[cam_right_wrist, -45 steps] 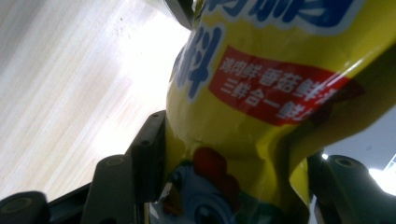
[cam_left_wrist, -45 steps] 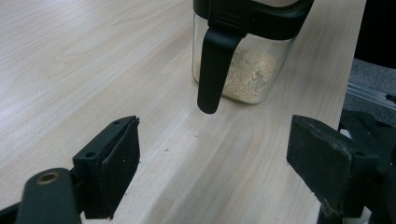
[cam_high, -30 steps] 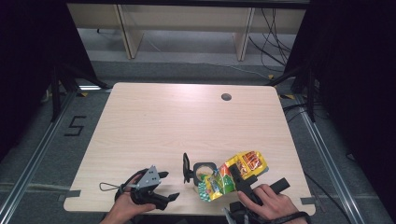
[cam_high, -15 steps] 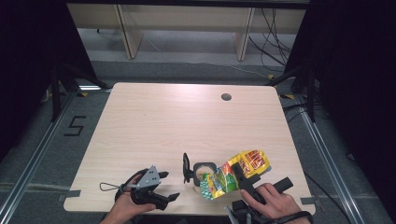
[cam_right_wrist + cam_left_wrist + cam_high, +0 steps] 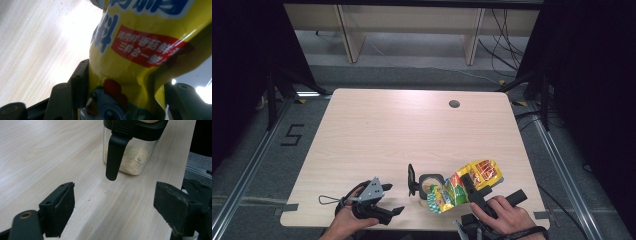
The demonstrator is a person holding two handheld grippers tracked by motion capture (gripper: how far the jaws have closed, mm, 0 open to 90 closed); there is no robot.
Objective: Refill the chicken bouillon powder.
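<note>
Pouring under way, by the look of it: yellow seasoning bag tipped over the mouth of the clear jar, which stands near the front edge of the worktop, a little right of its middle. Jar lid swung open on the left side, its black flap hanging down the jar's wall in the left gripper view. Pale granules already lying across the jar's bottom (a shallow layer, well short of full). Still left, as a judgement: emptying more from the bag, righting it, setting it down, then closing the lid.

Right gripper clamped on the bag partway down its length, fingers pressing into the crumpled foil from both sides, set roughly half apart with the bag bunched between them. Bag's lower end over the jar, its upper end raised toward the front right corner.

Left gripper resting near the front edge, left of the jar, fingers spread wide and holding nothing. Jar ahead of those fingers and apart from them, flap nearest, bare worktop between.
</note>
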